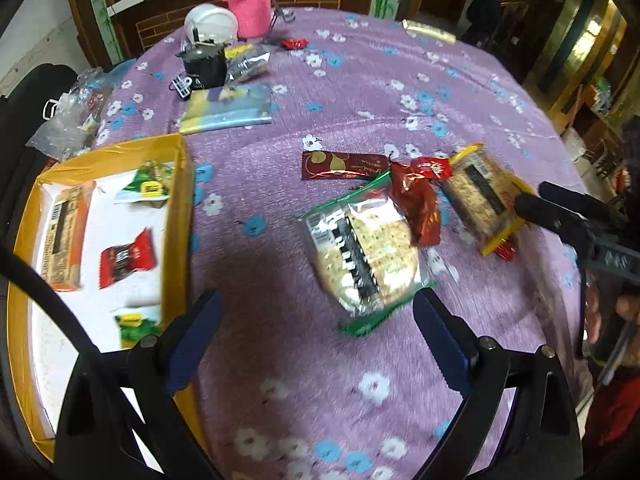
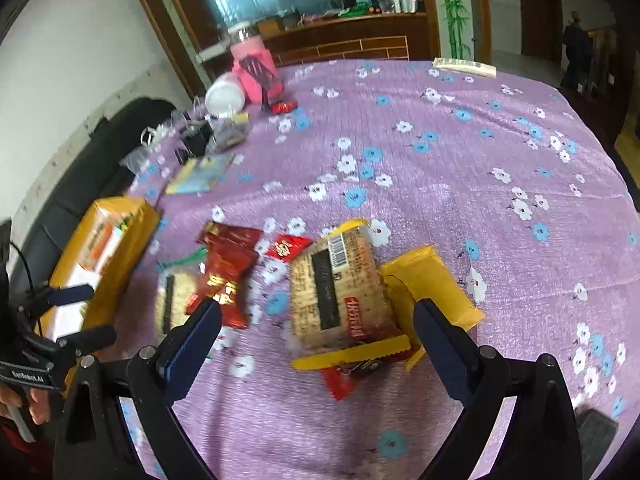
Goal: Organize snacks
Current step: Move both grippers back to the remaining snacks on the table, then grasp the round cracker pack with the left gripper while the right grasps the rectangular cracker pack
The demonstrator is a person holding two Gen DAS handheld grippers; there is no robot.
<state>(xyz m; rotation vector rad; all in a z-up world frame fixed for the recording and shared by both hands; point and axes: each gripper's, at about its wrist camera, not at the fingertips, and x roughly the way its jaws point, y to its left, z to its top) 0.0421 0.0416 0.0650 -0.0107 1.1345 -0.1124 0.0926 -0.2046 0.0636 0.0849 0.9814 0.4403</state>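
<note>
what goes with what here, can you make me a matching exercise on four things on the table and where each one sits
Things
1. green-edged clear cracker packet
2. small red wrapped candy
3. yellow-edged clear cracker packet
4. pink knitted bottle sleeve

Places
a. far end of the purple flowered tablecloth
b. inside the yellow cardboard box
c. just ahead of the open left claw
d. between the fingers of the open right claw

Pairs: 1-c, 2-b, 3-d, 4-a
</note>
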